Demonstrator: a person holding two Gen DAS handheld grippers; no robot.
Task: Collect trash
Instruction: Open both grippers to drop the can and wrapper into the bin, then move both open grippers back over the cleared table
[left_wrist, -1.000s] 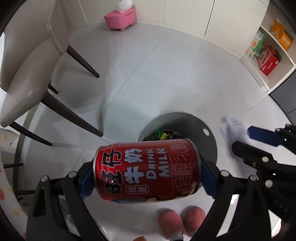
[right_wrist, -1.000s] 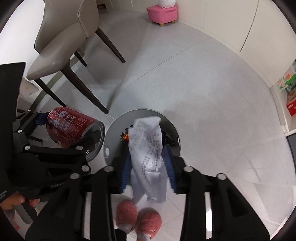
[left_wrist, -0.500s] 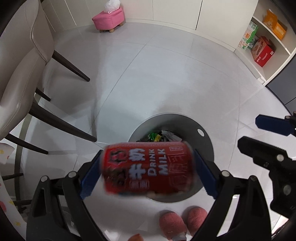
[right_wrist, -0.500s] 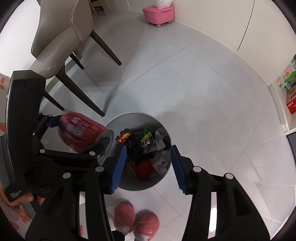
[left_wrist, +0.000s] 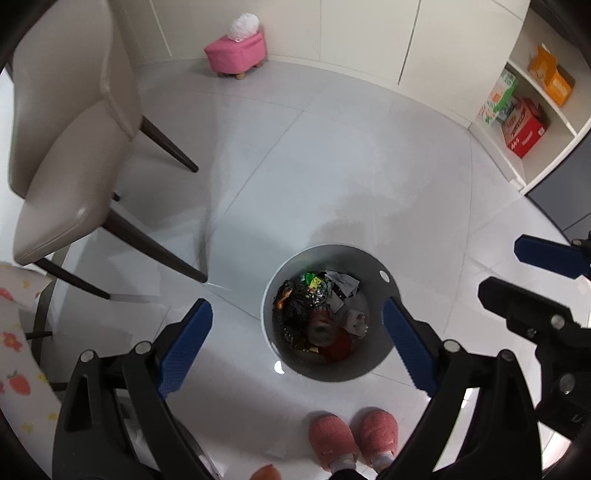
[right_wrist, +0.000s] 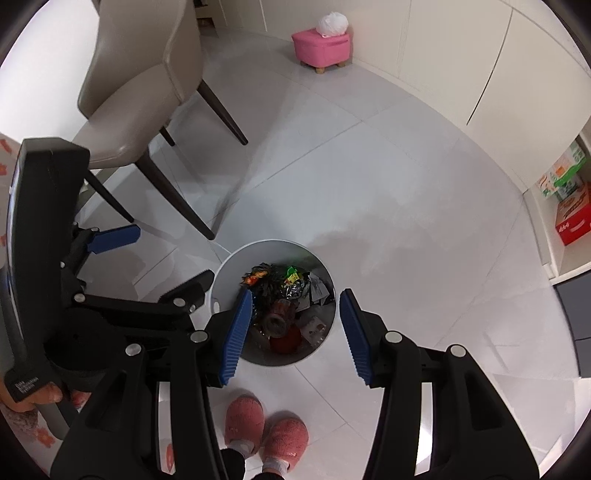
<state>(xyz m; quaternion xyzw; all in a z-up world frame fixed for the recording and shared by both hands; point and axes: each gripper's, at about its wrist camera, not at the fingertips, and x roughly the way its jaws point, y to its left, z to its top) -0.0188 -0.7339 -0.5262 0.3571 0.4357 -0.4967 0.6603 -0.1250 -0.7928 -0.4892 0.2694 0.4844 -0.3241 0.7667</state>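
Left gripper (left_wrist: 295, 343), right gripper (right_wrist: 295, 328) — seemingly both agape, unladen.

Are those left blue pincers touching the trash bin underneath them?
Apart. In the right wrist view, the left gripper hangs open beside and above the bin, with bare floor showing between.

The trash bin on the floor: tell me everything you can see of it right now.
The trash bin is a round, open-topped, lidless bucket with smooth light-grey walls that look like plastic. It stands upright on the pale tiled floor, just ahead of the pink slippers and right of the chair. Inside lie crumpled wrappers, paper scraps and a red can. Both open grippers hover above it, touching nothing.
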